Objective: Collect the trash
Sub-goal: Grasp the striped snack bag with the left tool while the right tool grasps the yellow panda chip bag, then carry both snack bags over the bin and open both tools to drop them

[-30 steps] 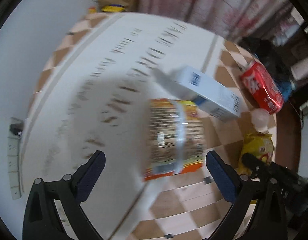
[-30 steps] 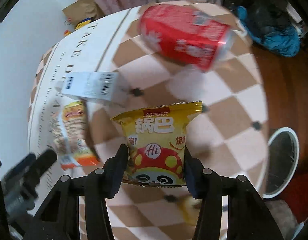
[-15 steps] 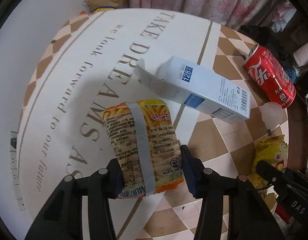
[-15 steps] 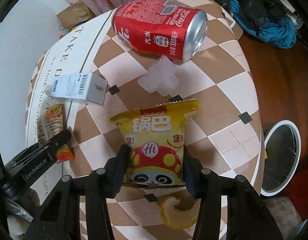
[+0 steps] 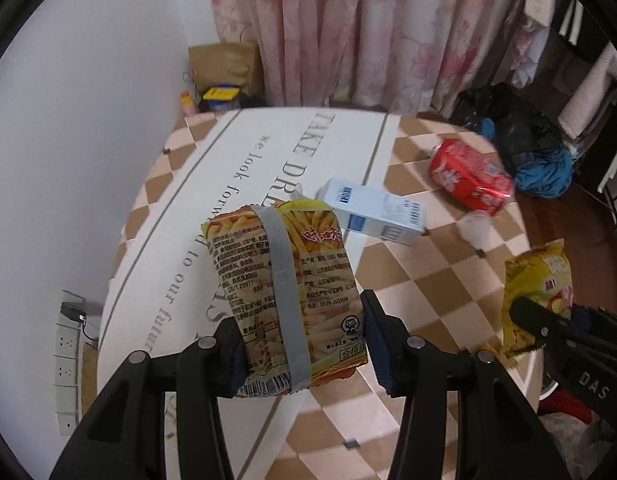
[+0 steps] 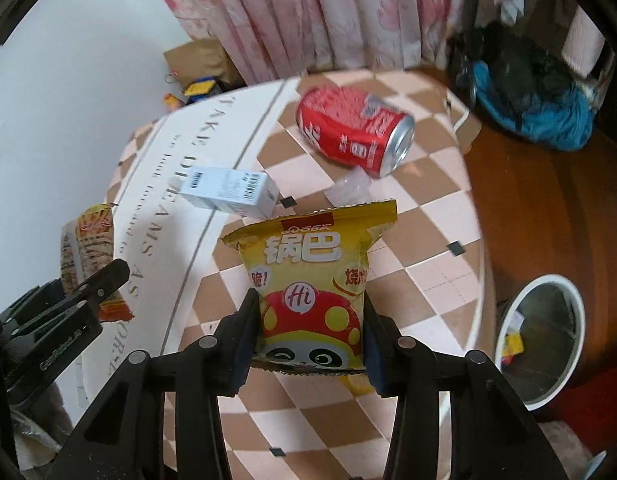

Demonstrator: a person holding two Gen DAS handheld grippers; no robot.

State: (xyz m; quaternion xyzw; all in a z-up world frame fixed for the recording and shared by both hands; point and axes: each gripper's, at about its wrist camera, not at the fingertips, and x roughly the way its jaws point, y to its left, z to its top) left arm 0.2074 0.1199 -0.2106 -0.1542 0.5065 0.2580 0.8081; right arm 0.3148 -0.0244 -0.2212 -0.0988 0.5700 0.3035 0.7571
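The left gripper is closed on the fries packet, both pads pressing the lower sides of the crinkly printed foil, which stands up between the fingers with its long axis running away from the camera and a grey seam band down its back. It looks lifted clear of the table, though the fisheye makes that hard to confirm. Further right on the checked tablecloth lies the white carton, a stiff rectangular box on its side, then the red soda can, smooth metal, on its side with a small clear plastic scrap just beside it.

The right gripper is closed on the yellow snack bag, a puffy glossy pouch with serrated top and bottom edges, held upright by its lower half. A yellowish scrap peeks out under the bag; what it is cannot be told.

The relation that matters most: the white-rimmed bin sits on the floor off the table's right edge, below and to the right of the right gripper, so that hand is much the nearer. The left one would likely have to cross the table to drop its packet
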